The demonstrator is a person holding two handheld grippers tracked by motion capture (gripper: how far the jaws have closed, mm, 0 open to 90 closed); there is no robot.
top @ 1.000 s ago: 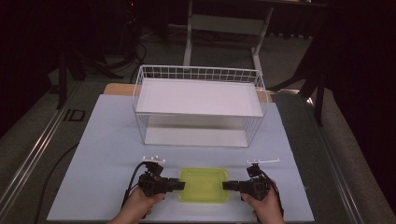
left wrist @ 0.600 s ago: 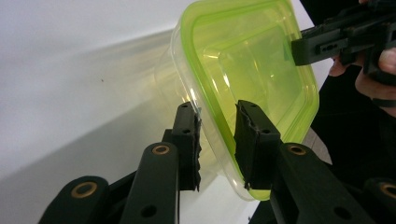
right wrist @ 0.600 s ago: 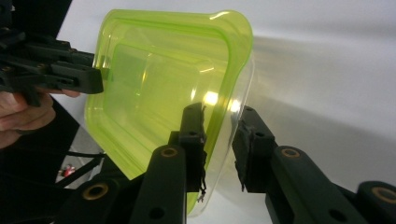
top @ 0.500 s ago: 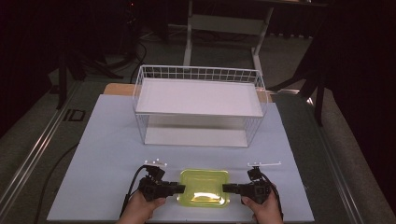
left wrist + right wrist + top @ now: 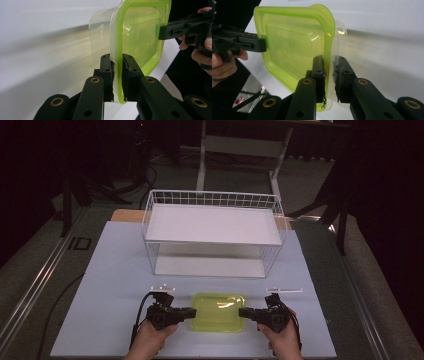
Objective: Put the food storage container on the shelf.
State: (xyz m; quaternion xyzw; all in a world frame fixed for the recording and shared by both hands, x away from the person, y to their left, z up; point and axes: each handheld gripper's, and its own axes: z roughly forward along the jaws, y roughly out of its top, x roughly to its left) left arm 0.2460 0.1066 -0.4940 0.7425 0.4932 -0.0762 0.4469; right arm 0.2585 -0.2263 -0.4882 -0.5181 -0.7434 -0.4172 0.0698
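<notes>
A clear plastic container with a yellow-green lid (image 5: 218, 312) sits at the near middle of the table, held between both grippers. My left gripper (image 5: 192, 312) is shut on the lid's left rim, and the left gripper view shows its pads pinching the green edge (image 5: 117, 62). My right gripper (image 5: 241, 312) is shut on the opposite rim; its own view shows the jaws on either side of the lid and the clear lip (image 5: 329, 63). The container (image 5: 140, 37) (image 5: 294, 42) looks empty. I cannot tell if it rests on the table or hangs just above it.
A white wire basket (image 5: 212, 200) with a white shelf board across it stands at the back middle of the pale mat (image 5: 115, 285). Cables trail from both grippers toward the front edge. Dark floor and a table frame lie beyond.
The container dipped slightly toward me, then came back a little farther away. Both grippers have stayed shut on its rims.
</notes>
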